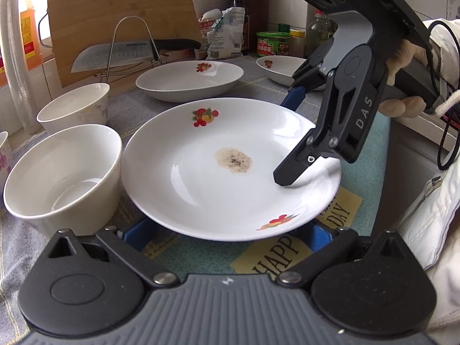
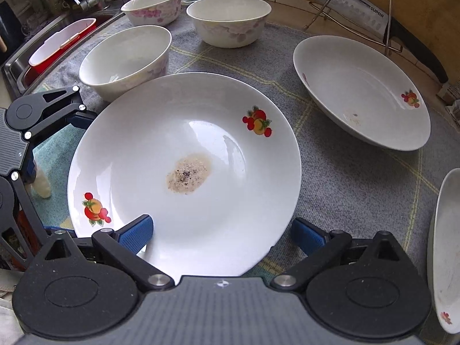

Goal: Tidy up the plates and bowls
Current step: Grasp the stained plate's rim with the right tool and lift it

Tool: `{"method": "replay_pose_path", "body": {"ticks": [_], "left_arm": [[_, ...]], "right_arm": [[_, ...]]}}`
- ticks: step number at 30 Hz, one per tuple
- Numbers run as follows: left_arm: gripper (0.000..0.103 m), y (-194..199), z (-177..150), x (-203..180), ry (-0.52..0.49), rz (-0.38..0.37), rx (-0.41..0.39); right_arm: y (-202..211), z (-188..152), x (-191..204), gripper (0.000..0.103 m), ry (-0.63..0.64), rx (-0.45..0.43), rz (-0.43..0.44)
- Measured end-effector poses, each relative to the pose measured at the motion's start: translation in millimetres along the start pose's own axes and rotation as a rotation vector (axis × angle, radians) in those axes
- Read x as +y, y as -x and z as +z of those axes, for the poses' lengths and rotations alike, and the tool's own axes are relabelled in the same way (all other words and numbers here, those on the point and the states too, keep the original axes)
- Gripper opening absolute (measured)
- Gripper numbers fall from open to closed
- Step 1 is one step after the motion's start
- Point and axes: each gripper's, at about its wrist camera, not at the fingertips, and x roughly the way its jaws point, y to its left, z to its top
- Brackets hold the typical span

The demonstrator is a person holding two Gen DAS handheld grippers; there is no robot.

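Note:
A white plate [image 1: 230, 169] with fruit prints and a brown stain lies on the cloth; it also shows in the right wrist view [image 2: 184, 172]. My left gripper [image 1: 227, 230] is open, its blue pads low on either side of the plate's near rim. My right gripper [image 2: 221, 233] is open, one finger over the plate's rim and one outside it; it shows in the left wrist view [image 1: 290, 143]. A second fruit-print plate [image 1: 189, 79] [image 2: 362, 92] lies beyond, a third [image 1: 280, 69] [image 2: 445, 253] to the side. Three white bowls [image 1: 63, 178] [image 2: 126, 60] stand nearby.
A cleaver on a wire rack [image 1: 115, 54] and a bamboo cutting board [image 1: 120, 14] stand at the back. Bottles and jars [image 1: 271, 43] line the wall. A sink with a red-and-white tub [image 2: 60, 43] lies beyond the bowls.

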Motion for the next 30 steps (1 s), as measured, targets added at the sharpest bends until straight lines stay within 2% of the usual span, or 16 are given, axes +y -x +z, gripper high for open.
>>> {"method": "replay_pose_path", "body": {"ticks": [7, 24, 30], "left_arm": [[0.103, 0, 0, 0, -0.005, -0.001, -0.013], [0.103, 3, -3, 0, -0.01, -0.007, -0.034], [0.103, 3, -2, -1, -0.009, -0.006, -0.036]], "right_arm": [[-3, 10, -9, 0.103, -0.043, 0.016, 0.046], [-9, 38, -46, 0.103, -0.066, 0.059, 0.31], [-13, 47, -50, 0.103, -0.081, 0.083, 0.342]]}}
